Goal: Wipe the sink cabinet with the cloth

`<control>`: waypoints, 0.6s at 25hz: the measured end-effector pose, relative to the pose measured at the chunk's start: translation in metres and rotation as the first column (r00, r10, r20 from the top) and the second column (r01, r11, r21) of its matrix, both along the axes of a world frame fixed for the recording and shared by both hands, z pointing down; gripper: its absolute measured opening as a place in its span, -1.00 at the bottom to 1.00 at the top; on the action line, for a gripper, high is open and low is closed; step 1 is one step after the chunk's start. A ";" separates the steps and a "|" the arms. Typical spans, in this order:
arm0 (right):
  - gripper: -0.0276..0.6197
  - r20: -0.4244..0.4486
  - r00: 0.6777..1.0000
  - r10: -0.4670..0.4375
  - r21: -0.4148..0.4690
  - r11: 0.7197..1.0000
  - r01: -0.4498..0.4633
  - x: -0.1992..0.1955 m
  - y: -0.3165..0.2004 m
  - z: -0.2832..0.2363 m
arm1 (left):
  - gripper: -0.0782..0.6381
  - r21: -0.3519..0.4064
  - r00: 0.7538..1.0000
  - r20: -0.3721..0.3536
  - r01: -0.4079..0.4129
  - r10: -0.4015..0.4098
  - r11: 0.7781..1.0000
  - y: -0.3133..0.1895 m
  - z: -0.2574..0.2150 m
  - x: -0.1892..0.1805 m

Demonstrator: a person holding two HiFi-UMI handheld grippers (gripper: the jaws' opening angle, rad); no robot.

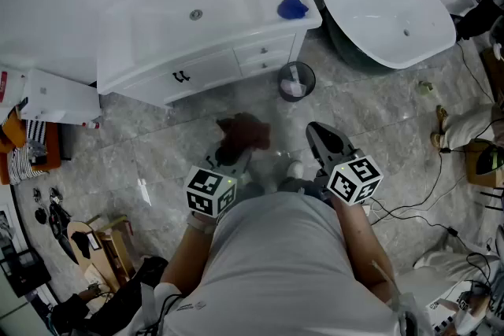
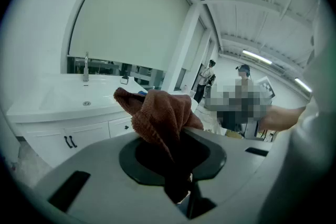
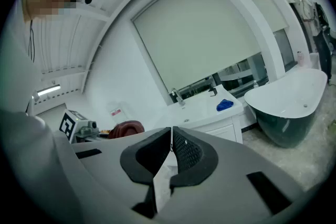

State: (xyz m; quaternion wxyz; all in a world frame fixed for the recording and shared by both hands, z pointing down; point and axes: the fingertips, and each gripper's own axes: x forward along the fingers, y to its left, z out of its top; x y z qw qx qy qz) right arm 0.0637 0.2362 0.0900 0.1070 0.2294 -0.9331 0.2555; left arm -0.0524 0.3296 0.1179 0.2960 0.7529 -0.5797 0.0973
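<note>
The cloth [image 1: 244, 134] is reddish-brown, the sink cabinet [image 1: 206, 72] white, the rag [image 1: 292, 8] blue, the floor [image 1: 157, 147] marbled grey.

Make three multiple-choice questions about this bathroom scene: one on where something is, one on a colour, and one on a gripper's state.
1. Where does the blue object lie?
A. On the floor
B. On top of the sink cabinet, at its right end in the head view
C. In the bathtub

2. What colour is the cloth?
A. Reddish brown
B. White
C. Green

3. What state is the right gripper in?
A. Shut on the cloth
B. Wide open
C. Shut, with nothing between its jaws

Answers:
1. B: the head view shows it on the white top beside the basin.
2. A: the left gripper view shows it reddish brown from close up.
3. C: the right gripper view shows the jaws closed together with nothing between them.
</note>
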 end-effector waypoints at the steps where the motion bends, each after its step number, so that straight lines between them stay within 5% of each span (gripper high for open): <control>1: -0.82 0.003 1.000 -0.003 0.000 1.000 0.003 0.005 -0.003 -0.001 | -0.59 -0.002 1.000 0.002 0.005 -0.005 1.000 -0.003 0.000 0.005; 15: -0.82 0.104 0.993 -0.055 -0.060 0.996 0.062 0.064 -0.035 0.001 | -0.59 -0.032 0.991 0.046 0.131 -0.129 0.991 -0.031 -0.003 0.055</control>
